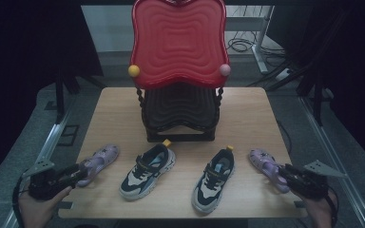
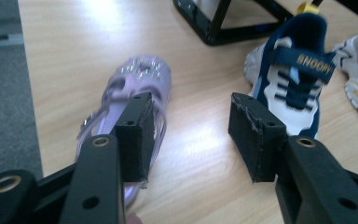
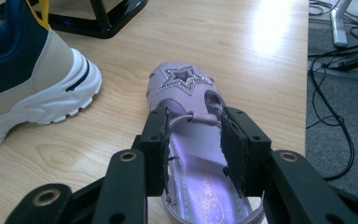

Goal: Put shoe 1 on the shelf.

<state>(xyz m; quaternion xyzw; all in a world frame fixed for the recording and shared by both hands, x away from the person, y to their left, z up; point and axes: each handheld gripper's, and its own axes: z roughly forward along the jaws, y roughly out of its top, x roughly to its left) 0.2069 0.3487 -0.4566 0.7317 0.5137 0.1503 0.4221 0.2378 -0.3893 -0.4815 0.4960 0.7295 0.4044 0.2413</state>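
Observation:
Two purple sandals and two navy-and-white sneakers lie in a row on the wooden table (image 1: 247, 118). My left gripper (image 1: 78, 172) (image 2: 191, 135) is open at the heel of the left purple sandal (image 1: 100, 160) (image 2: 140, 74); one pad overlaps the sandal's side, the other hangs over bare wood beside the left sneaker (image 1: 148, 170) (image 2: 293, 88). My right gripper (image 1: 283, 171) (image 3: 195, 149) is open over the heel end of the right purple sandal (image 1: 264, 161) (image 3: 182, 81), its pads standing either side of the strap without pressing it. The right sneaker (image 1: 214, 179) (image 3: 23, 79) lies just left of it.
A small chair with a red wavy back (image 1: 178, 42) and a black frame (image 1: 180, 121) stands at the table's far middle. Cables (image 3: 335, 93) trail on the grey floor off the table's right edge. Bare wood lies between the shoes and the chair.

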